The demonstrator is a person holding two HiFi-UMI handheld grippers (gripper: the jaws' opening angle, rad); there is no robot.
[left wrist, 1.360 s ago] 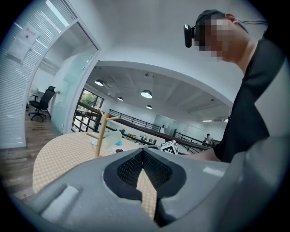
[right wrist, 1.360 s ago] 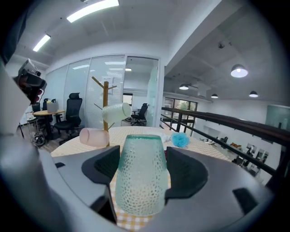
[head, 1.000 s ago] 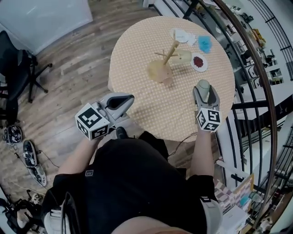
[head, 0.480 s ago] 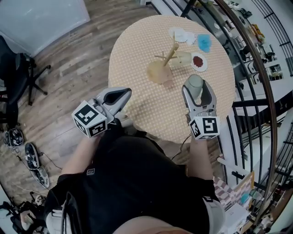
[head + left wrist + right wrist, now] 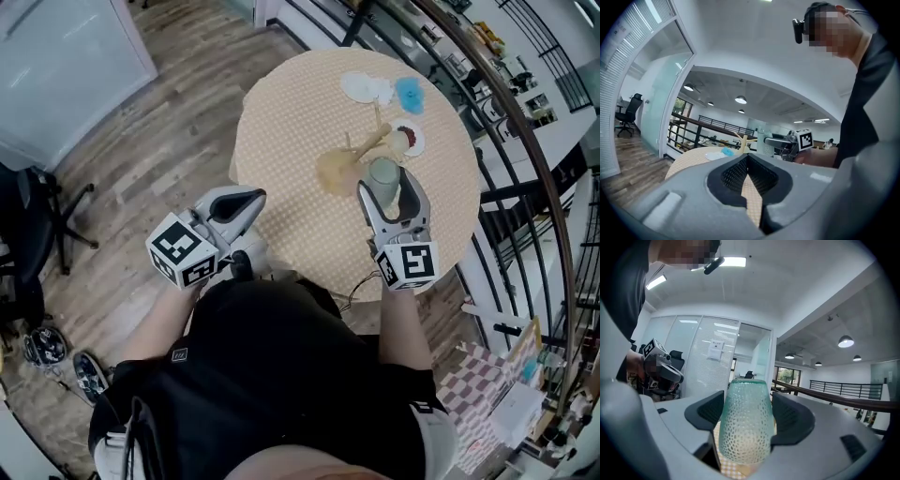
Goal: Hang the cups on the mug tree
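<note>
A wooden mug tree (image 5: 362, 153) stands on the round table (image 5: 291, 122) with its pegs bare. My right gripper (image 5: 389, 187) is shut on a pale green pebbled cup (image 5: 382, 172) and holds it right next to the tree's base. In the right gripper view the cup (image 5: 743, 423) sits upside down between both pads. My left gripper (image 5: 236, 208) hangs off the table's near-left edge, jaws together with nothing in them. The left gripper view shows the tree (image 5: 743, 140) far off past those jaws.
Behind the tree lie white plates (image 5: 361, 87), a blue item (image 5: 410, 91) and a small dish with red contents (image 5: 409, 139). A dark railing (image 5: 511, 131) curves along the table's right side. An office chair (image 5: 33, 234) stands on the wood floor at left.
My right gripper has carried the cup up and to the left, from the table's right edge to beside the mug tree. The left gripper has barely moved.
</note>
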